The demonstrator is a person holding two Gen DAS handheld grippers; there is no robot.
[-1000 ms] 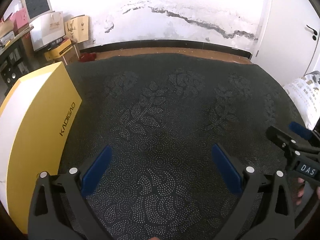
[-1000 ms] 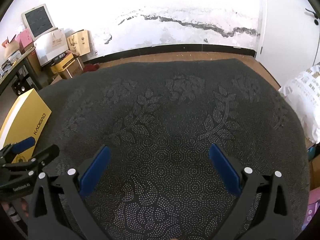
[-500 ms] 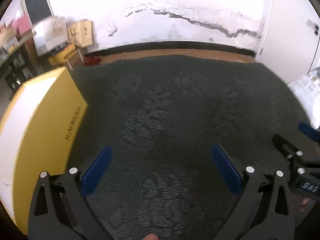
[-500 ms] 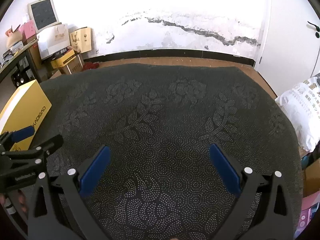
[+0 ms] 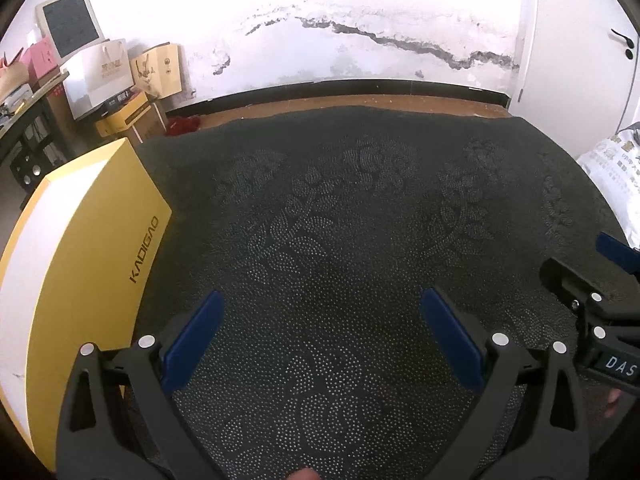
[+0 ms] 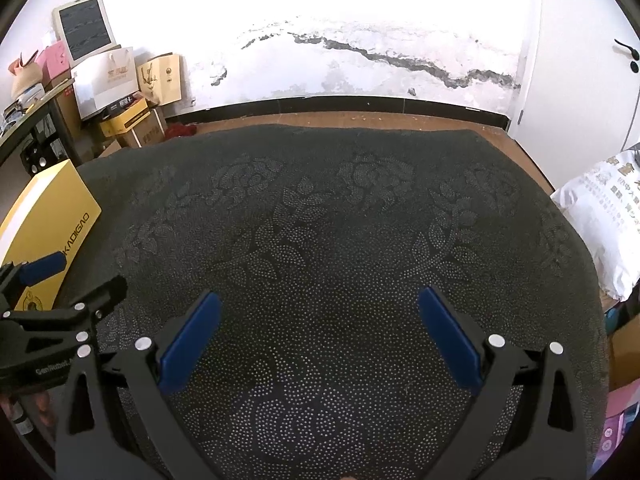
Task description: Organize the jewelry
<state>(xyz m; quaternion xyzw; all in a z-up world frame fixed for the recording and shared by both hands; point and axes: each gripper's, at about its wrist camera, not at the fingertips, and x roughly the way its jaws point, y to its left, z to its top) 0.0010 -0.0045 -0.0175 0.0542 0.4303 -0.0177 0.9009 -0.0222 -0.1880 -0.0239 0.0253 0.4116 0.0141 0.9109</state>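
Both views have shifted a little since a second ago: the left gripper has drawn back slightly from the yellow box, and the right view has swung so the door and white sack show more. Neither tool has closed. The left gripper hangs released over the dark flowered cloth, its blue pads wide apart and empty. The right gripper is likewise released and empty, pads spread over the middle of the cloth. Each gripper shows at the edge of the other's view, side by side and apart. The box, marked KADIGAO, lies on the cloth's left edge, just beside the left gripper. No jewelry can be made out on the cloth; whether the box holds it I cannot tell. Cartons and bags stand against the cracked wall beyond the far left corner.
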